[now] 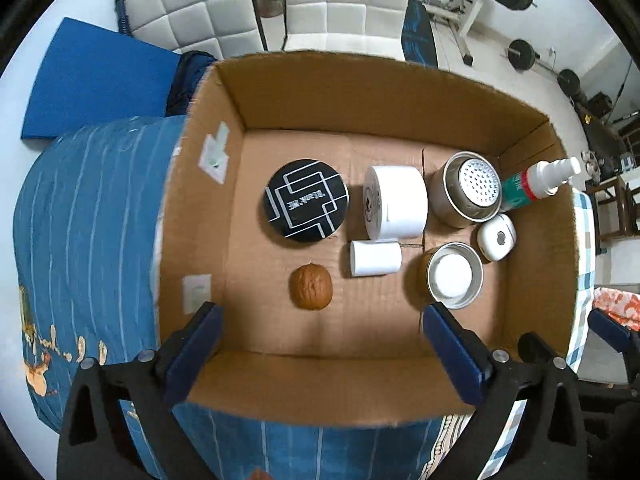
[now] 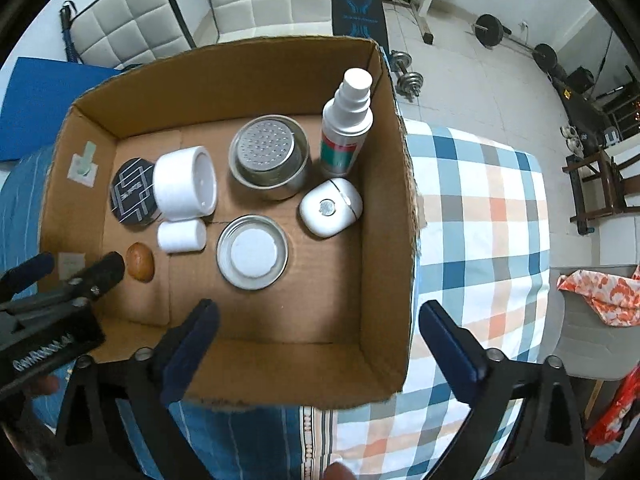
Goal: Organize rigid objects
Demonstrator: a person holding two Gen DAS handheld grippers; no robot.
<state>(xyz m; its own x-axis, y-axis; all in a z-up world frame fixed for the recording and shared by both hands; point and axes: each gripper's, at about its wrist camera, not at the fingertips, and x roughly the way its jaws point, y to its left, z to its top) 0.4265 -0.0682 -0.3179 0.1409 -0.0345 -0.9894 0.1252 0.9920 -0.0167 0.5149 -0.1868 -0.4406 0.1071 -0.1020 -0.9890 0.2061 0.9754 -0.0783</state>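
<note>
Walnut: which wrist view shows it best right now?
Left wrist. The walnut lies large and unobstructed on the cardboard box floor ahead of the open left gripper. Right wrist shows it small, beside the left gripper's fingertip.

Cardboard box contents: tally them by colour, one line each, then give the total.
White: 3, large roll, small roll, rounded case
Metal: 2, perforated cup, cup with white disc
Black: 1, round tin
Brown: 1, walnut
White with green-red label: 1, spray bottle
Total: 8
</note>
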